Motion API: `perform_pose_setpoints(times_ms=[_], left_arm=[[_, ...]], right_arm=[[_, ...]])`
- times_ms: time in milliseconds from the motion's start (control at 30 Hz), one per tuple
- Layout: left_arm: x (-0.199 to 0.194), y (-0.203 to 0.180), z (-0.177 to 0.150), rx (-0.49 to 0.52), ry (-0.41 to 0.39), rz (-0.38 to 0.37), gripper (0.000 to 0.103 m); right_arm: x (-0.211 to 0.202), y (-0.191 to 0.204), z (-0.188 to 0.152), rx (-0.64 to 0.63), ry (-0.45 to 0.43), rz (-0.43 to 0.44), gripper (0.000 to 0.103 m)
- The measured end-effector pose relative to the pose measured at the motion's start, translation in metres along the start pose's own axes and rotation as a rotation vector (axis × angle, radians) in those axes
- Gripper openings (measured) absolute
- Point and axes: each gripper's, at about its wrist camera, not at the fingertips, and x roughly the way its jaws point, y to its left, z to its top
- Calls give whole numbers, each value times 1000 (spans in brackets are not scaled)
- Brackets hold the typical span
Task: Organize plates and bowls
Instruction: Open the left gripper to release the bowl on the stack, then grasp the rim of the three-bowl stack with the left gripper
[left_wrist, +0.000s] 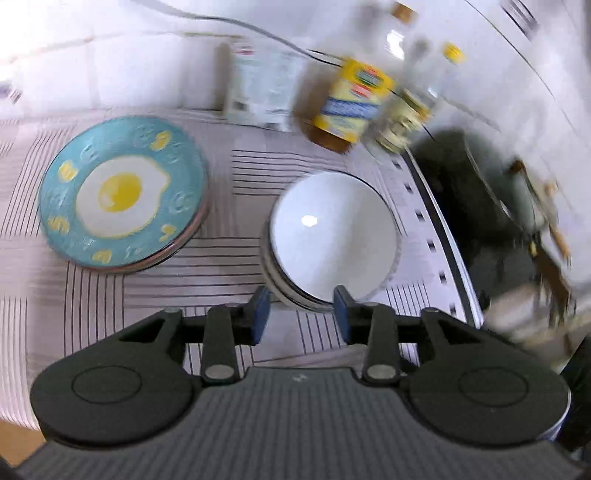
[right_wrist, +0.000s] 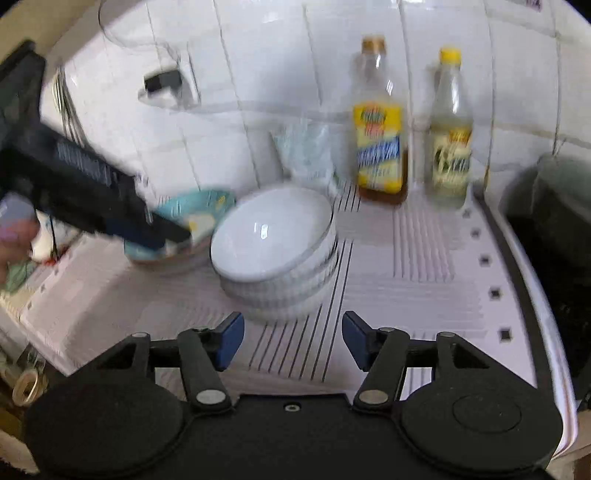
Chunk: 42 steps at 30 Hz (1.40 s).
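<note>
- White bowls (right_wrist: 275, 243) sit nested in one stack, top bowl empty; egg-print plate (left_wrist: 122, 190) lies just beside them on the striped mat (left_wrist: 236, 258).
- Two bottles (right_wrist: 380, 147) stand behind, by the tiled wall.
- Mat's dotted border runs near a dark sink (left_wrist: 476, 206).
- Left gripper (left_wrist: 301, 308) partly open, nothing in it, over the bowls' near rim.
- Right gripper (right_wrist: 293, 334) wider, nothing in it, bare mat ahead.

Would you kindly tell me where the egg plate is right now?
In the left wrist view the egg plate lies on the striped mat, left of the stacked white bowls and apart from them.
</note>
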Motion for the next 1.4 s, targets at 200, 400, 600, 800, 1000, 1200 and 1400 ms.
perform_pose_setpoints(times_ms=[200,400,600,800,1000,1200,1400], left_arm=[[15,24,3,-73,7,-43,41],[41,24,4,-54,54,-33,52],[58,16,11,-32,62,-29,61],[81,24,19,-62,97,-34,64],[102,26,28,-67,109,-51,51],[116,28,32,-99,128,-71,39],[116,29,29,-69,118,-99,39]], right_arm=[[42,8,-16,-91,64,-41,66],[67,16,-24,-155,0,-63,72],[83,16,-19,-191,-40,-92,94],[92,12,-11,-157,-83,-68,97],[108,17,-5,-170,-105,-44,101],[118,8,2,-132,-88,11,102],[124,4,12,-164,-41,36,102]])
